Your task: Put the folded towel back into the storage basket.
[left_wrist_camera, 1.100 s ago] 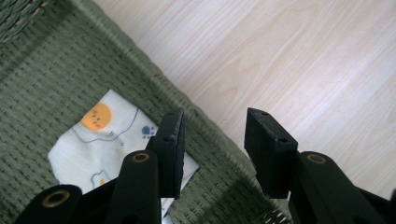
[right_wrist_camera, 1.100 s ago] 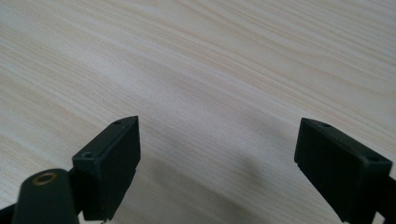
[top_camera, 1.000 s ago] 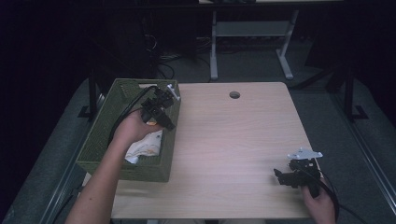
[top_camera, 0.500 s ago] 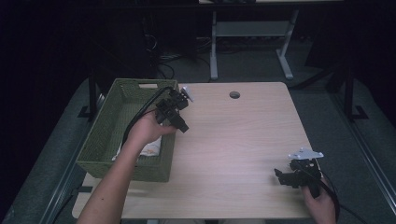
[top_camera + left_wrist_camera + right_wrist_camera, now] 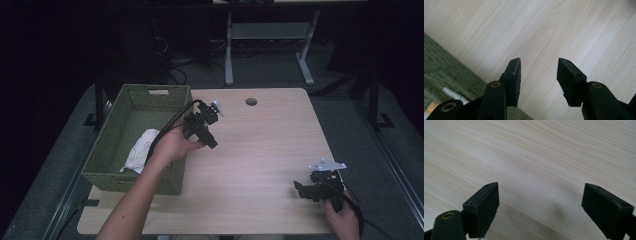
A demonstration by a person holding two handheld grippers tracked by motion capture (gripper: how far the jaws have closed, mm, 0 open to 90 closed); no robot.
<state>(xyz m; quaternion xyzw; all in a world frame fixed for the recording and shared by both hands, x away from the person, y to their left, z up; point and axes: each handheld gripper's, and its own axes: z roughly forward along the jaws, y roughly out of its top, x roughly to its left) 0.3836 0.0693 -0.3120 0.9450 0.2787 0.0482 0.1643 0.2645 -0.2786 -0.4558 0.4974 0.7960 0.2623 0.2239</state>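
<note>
White cloth pouch (image 5: pixel 141 151): lies inside the green woven basket (image 5: pixel 150 95), toward its near end. Left hand-held gripper (image 5: pixel 206 131): just beside the basket's right wall, over the table (image 5: pixel 265 145), jaws partly apart, just been opening, holding nothing. Right hand-held gripper (image 5: pixel 303 189): well apart from the basket, jaws wide, holding nothing.

Light wooden desk (image 5: pixel 260 150) with a round cable hole (image 5: pixel 251 101) near its far edge. Beyond it, a white desk frame (image 5: pixel 270 35) stands on dark floor, cables (image 5: pixel 175 62) lying near it.
</note>
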